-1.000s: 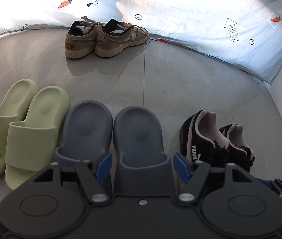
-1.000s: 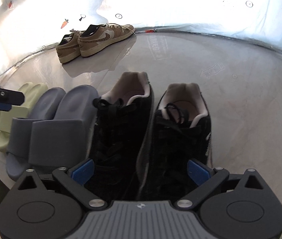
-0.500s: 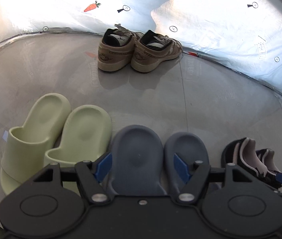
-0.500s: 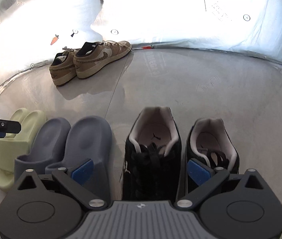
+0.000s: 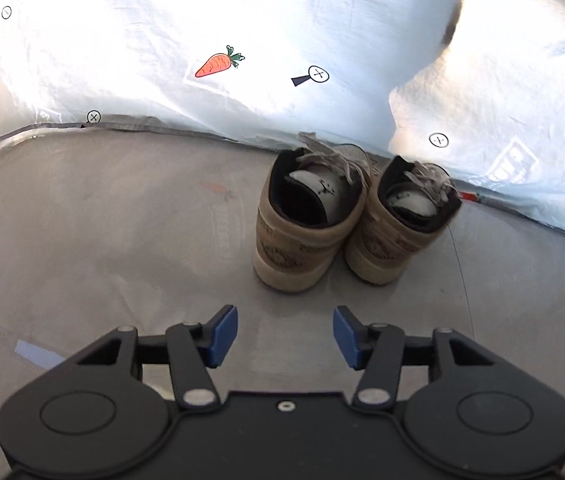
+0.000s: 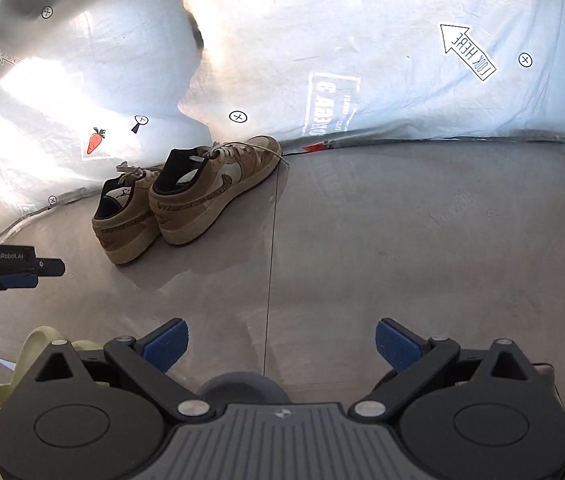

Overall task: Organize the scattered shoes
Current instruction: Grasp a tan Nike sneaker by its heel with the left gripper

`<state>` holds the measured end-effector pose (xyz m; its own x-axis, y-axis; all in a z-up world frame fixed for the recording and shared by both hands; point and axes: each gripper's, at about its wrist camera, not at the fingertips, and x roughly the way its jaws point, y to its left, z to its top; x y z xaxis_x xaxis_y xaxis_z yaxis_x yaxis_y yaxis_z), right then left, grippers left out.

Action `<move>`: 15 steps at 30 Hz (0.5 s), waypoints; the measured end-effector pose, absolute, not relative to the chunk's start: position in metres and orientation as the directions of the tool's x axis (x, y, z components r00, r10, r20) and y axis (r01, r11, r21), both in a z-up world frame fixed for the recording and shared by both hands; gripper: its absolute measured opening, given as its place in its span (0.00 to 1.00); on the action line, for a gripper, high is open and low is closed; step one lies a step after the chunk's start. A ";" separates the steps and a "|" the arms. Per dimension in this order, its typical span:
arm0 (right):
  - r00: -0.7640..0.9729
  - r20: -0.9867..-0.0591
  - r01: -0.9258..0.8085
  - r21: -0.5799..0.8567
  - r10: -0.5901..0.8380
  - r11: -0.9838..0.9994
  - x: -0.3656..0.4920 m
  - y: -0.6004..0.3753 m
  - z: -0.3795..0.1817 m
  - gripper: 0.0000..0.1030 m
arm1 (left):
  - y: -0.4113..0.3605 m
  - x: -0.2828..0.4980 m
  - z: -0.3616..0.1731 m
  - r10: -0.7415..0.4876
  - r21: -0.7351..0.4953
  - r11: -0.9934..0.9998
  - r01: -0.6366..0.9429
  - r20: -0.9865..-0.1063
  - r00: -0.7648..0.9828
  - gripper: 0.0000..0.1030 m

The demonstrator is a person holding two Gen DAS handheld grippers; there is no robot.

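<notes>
Only the tan sneakers (image 5: 346, 220) remain unsorted, paired at the floor's (image 5: 122, 220) far edge against the sheet; left gripper (image 5: 285, 334) has just been closing, fingers apart and empty, right gripper (image 6: 282, 346) wide, empty

Grey glossy floor (image 5: 122, 220) — tan sneakers (image 5: 346, 220) side by side, near white sheeting (image 5: 122, 40).

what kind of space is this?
Likely a staged recording area, not a lived-in room: bare grey floor, a white printed sheet with carrots and "LOOK HERE" arrows as backdrop, tan sneakers against it.
</notes>
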<state>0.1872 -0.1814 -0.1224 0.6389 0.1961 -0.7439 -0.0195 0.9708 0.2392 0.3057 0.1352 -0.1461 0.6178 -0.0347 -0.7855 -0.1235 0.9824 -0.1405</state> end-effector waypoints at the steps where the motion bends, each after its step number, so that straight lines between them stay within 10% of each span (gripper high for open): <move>1: 0.633 -0.748 -0.017 0.243 0.199 0.970 0.194 -0.179 -0.126 0.97 | 0.138 0.321 -0.149 -0.035 -0.145 0.981 -0.129 -0.783 0.621 0.45; 15: 0.494 -0.839 -0.038 0.241 0.228 0.970 0.231 -0.163 -0.170 0.97 | 0.144 0.430 -0.220 -0.045 -0.151 0.973 -0.173 -0.864 0.502 0.38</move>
